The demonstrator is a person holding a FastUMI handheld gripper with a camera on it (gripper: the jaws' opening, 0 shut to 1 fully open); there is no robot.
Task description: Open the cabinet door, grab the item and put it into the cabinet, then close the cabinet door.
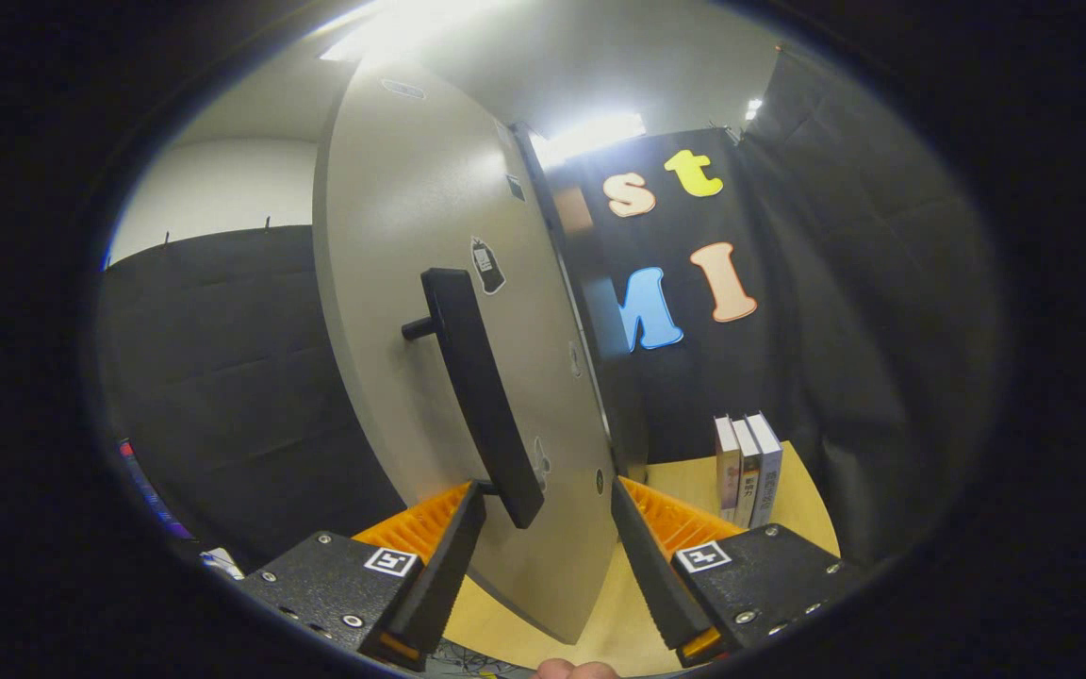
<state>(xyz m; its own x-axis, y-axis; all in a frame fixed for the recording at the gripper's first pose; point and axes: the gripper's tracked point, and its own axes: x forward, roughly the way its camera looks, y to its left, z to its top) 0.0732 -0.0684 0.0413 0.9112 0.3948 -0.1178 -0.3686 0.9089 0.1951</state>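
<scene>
The pale grey cabinet door (411, 236) is swung out toward me and I see its face at a steep angle. Its long black handle (472, 377) runs down the door on a short post. My gripper (548, 486) is open and low on the door. The handle's lower end and the door's free edge lie between the fingers; one fingertip (472, 509) sits right by the handle's lower post, the other (626, 514) just past the door's edge. Three books (746, 467) stand upright on the wooden tabletop (684, 486), beyond the fingers to the right.
Black cloth walls close the booth behind the door and the books. The cabinet's dark edge (590, 330) rises just behind the door. A person's fingertip (576, 670) shows below the gripper. Small items (218, 561) lie low at the left.
</scene>
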